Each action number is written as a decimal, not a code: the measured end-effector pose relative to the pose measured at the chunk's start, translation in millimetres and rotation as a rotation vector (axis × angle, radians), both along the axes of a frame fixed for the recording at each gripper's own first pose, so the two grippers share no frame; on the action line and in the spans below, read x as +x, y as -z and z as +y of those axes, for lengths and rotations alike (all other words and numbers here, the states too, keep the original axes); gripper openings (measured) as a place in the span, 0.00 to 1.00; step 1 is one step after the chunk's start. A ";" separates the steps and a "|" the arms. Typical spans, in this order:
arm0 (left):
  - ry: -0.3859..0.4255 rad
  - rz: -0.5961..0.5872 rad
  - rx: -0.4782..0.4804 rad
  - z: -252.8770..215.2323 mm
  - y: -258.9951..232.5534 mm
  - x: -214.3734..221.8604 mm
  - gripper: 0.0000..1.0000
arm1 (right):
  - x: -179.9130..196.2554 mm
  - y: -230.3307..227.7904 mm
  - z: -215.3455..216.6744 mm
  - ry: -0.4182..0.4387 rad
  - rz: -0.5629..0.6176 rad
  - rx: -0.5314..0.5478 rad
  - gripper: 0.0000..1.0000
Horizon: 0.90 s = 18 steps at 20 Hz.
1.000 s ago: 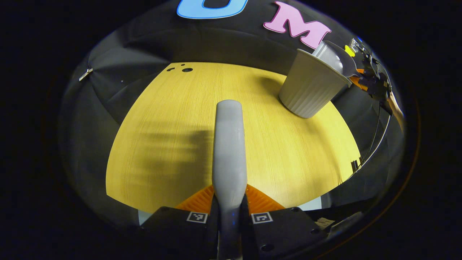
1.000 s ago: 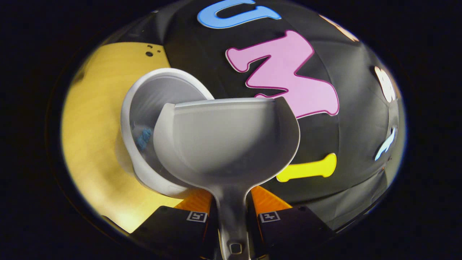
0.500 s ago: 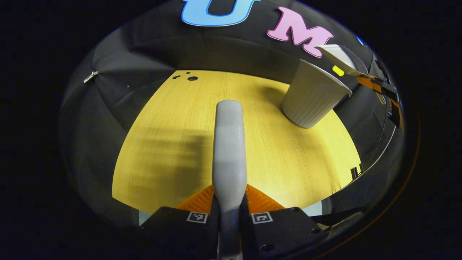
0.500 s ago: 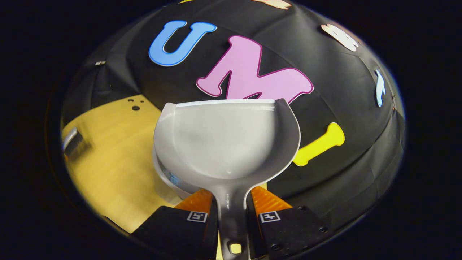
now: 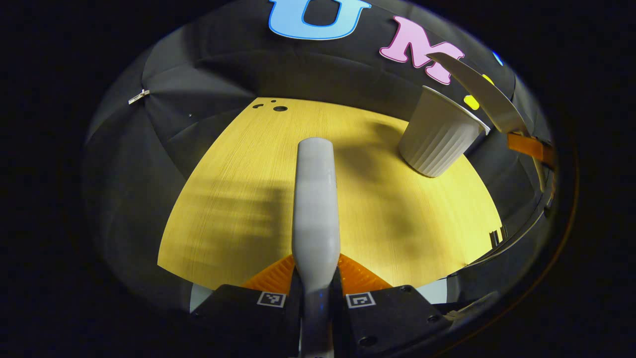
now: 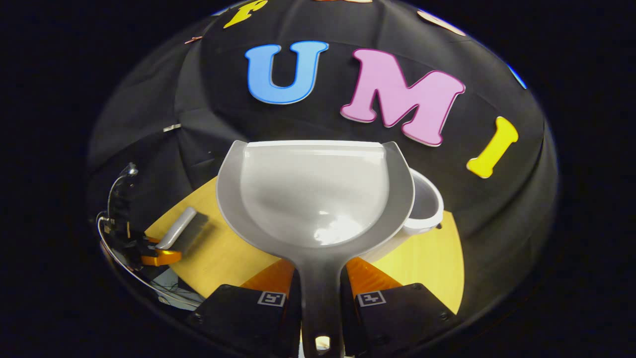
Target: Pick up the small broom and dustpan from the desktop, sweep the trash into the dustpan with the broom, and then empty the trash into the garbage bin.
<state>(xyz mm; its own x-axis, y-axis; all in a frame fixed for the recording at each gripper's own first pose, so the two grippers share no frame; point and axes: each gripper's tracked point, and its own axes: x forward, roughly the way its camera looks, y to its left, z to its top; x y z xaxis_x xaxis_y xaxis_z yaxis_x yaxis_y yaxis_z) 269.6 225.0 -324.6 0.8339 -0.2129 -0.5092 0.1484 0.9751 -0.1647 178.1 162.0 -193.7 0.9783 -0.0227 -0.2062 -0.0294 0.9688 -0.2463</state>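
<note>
My left gripper [image 5: 316,278] is shut on the small grey broom [image 5: 315,199], whose back runs forward over the yellow wooden desktop [image 5: 238,209]. My right gripper [image 6: 318,278] is shut on the handle of the grey dustpan [image 6: 314,194]; its pan looks bare and is held level, up off the desk. The white ribbed garbage bin [image 5: 437,136] stands at the desk's far right, and in the right gripper view the bin [image 6: 425,204] peeks out behind the pan's right edge. In the left gripper view the dustpan [image 5: 479,92] hangs above and right of the bin.
Black cloth walls close the desk on all sides. Small dark holes [image 5: 279,108] mark the desk's far edge. In the right gripper view the left gripper [image 6: 154,256] with the broom [image 6: 181,228] sits low at the left, cables trailing from it.
The right gripper has lifted the dustpan back from over the bin and levelled it, swinging right so the bin now sits behind the pan. The left gripper with the broom has barely shifted.
</note>
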 end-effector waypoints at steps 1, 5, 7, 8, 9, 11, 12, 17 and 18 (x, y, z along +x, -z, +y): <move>0.008 0.005 0.008 2.3 6.3 2.2 0.30 | -0.6 32.9 20.5 -0.021 0.045 0.022 0.37; 0.024 0.039 0.014 3.1 20.0 16.2 0.30 | 10.3 117.2 44.1 -0.009 0.186 0.095 0.37; 0.036 0.062 0.033 1.8 29.5 25.0 0.30 | 13.9 146.8 43.8 0.015 0.248 0.097 0.37; 0.038 0.076 0.052 1.9 34.7 29.3 0.30 | 16.6 160.4 44.1 0.029 0.270 0.113 0.37; 0.042 0.088 0.068 -0.5 39.1 35.3 0.34 | 18.6 173.0 45.5 0.042 0.288 0.142 0.37; 0.048 0.114 0.088 -2.9 47.3 45.2 0.30 | 17.2 197.6 46.1 0.070 0.332 0.197 0.37; 0.047 0.127 0.101 -2.1 51.1 49.8 0.30 | 15.8 209.9 42.2 0.089 0.350 0.208 0.37; 0.035 0.172 0.153 0.5 56.8 70.2 0.30 | 21.1 241.1 21.1 0.171 0.394 0.201 0.37; 0.042 0.183 0.165 0.2 60.2 72.8 0.34 | 22.8 243.5 18.6 0.186 0.397 0.217 0.38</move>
